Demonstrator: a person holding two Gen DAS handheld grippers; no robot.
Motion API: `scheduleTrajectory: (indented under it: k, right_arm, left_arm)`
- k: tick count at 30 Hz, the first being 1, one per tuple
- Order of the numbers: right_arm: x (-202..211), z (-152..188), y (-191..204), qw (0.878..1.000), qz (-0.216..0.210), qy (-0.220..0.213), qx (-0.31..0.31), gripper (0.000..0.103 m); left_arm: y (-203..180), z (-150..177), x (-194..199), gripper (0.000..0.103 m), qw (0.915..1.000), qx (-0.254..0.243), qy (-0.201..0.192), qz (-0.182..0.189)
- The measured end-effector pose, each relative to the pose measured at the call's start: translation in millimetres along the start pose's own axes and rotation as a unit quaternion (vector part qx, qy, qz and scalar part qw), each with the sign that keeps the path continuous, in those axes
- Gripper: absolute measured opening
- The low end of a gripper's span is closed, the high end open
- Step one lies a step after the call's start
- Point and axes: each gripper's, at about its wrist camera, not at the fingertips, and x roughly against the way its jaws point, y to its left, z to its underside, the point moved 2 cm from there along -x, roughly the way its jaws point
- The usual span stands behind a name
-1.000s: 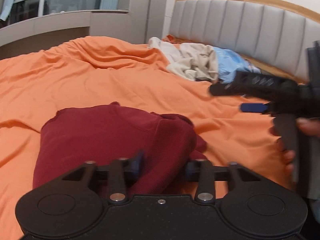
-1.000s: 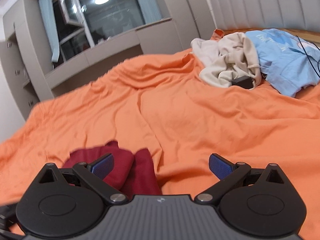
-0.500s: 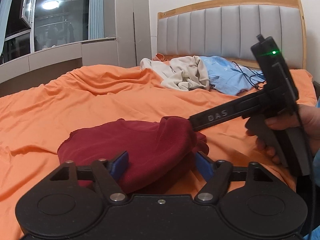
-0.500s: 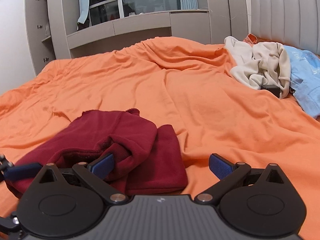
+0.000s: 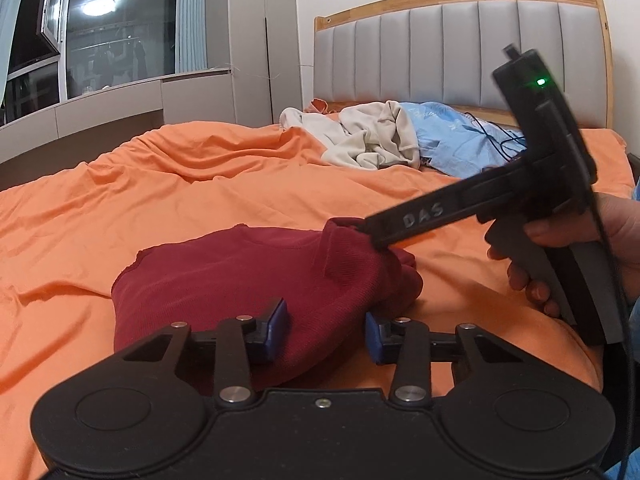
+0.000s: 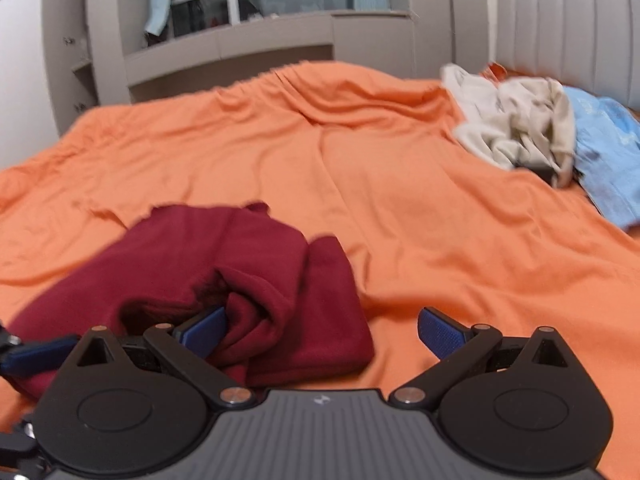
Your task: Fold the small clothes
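Item: maroon garment [image 5: 256,280], half-folded on the bed [image 5: 200,192]. We keep left tool [image 5: 325,330] spread astride its near fold, right tool [image 6: 322,328] spread at its corner. Beige clothes [image 5: 360,140], blue garment [image 5: 452,136] remain unfolded.

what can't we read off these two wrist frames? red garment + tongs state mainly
- Left tongs: pads straddle the red garment; cloth fills the gap, so a pinch can't be confirmed in the left wrist view.
- Right tongs: wide open in the right wrist view; in the left wrist view their tips are buried in a fold.
- Garment type: bunched, and motion blur softens the right wrist view.
- Dark object under the beige clothes: mostly covered.
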Motion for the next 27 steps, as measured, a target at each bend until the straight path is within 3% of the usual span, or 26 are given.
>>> scheduleTrajectory:
  k: [5,9,15,17,24,27]
  right_arm:
    - [16.6,17.2,-8.0,0.999,0.045,-0.019,-0.022,0.103]
    - [24.7,24.6,-9.8,0.998,0.055,-0.023,-0.026,0.103]
    - [36.3,16.3,-15.7,0.997,0.039,-0.053,-0.040,0.103]
    - [32.3,11.1,-18.2,0.997,0.046,-0.047,-0.042,0.103]
    - [16.6,2.9,1.8,1.000,-0.003,-0.026,0.017,0.103]
    - [11.9,7.1,6.1,0.999,0.022,-0.017,0.039,0.103]
  left_arm:
    - [-1.0,2.5,-0.5,0.037,1.0000,-0.005,0.001,0.000]
    - [-0.3,3.6,-0.8,0.037,1.0000,-0.005,-0.001,0.003]
    - [0.8,4.4,-1.1,0.037,1.0000,-0.005,0.000,0.001]
    - [2.4,5.4,-1.5,0.037,1.0000,-0.004,0.000,0.002]
    - [2.3,7.1,-1.8,0.037,1.0000,-0.001,-0.001,0.003]
    - [2.1,7.6,-2.3,0.037,1.0000,0.000,-0.001,0.003]
